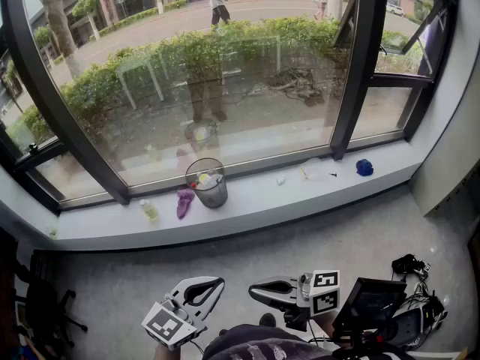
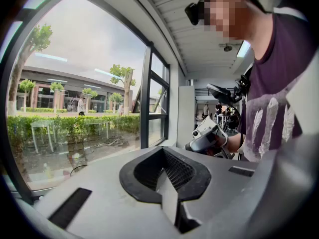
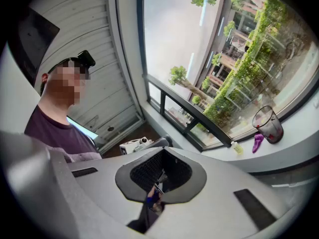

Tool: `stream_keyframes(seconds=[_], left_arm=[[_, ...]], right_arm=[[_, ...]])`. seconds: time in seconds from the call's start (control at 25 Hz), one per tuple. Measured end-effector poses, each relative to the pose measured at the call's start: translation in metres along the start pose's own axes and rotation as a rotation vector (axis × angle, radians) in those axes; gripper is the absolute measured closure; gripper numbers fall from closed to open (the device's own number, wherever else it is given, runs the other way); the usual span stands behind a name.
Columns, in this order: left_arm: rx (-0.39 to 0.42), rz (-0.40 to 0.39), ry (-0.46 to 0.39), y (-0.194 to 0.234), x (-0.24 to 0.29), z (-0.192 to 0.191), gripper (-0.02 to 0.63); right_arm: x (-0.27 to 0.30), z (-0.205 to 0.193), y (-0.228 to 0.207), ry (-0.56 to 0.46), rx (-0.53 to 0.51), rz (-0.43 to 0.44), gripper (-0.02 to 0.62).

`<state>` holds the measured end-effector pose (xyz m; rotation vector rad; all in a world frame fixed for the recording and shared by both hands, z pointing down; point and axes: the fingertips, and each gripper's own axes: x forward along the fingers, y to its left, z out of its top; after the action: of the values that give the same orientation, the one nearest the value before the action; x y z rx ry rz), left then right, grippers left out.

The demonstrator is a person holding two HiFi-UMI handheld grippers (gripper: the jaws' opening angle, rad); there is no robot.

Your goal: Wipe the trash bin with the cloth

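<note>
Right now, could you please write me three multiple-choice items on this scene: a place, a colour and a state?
1. Where is the purple cloth relative to the see-through round trash bin? A inside it; B beside it on the white window sill; C on the floor.
2. What colour is the small object at the sill's right end? A red; B blue; C yellow.
3. How are the left gripper and right gripper? A both shut, empty; B both wide open; C shut on the cloth.
Answers: 1 B, it lies on the sill at the bin's left; 2 B, plainly blue; 3 A, each gripper view shows jaws together, nothing held.
</note>
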<state>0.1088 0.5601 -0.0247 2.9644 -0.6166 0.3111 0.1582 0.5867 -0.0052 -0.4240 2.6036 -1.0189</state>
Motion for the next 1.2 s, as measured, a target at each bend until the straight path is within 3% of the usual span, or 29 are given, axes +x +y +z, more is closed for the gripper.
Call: stream_keyframes(seconds=[0.12,0.24,0.4,0.64,0.76,0.96,1.2], left_arm=[[0.114,0.021,0.039,0.007,-0.004,-0.005,0.612],[0.211,0.035,0.065,0.013,-0.001,-0.009,0.612],[0.189,0.017,0.018,0.026,0.006,-0.005,0.612],[0.233,-0.067,-0.049,0.066,0.010,0.003,0.612],[0.261,-0.091,-0.094,0.095,-0.001,0.008,0.612],[0.170,-0.108,-0.170,0.150,-0.031,0.011,0.612],[0.050,-0.031,-0.197,0.213,-0.075,0.007,0.612]], right_arm=[[0.015,-0.004,-0.003,0.037,-0.007,0.026,0.597],[0.025,-0.016,-0.017,0.125,-0.050,-0.029,0.597],[0.030,-0.019,-0.030,0.181,-0.108,-0.087,0.597],[0.046,0.002,-0.052,0.134,-0.116,-0.226,0.596],[0.073,0.006,-0.059,0.084,-0.079,-0.251,0.597],[0.132,0.011,-0.078,0.133,-0.109,-0.299,0.597],[0.189,0.019,-0.098,0.191,-0.136,-0.354,0.597]])
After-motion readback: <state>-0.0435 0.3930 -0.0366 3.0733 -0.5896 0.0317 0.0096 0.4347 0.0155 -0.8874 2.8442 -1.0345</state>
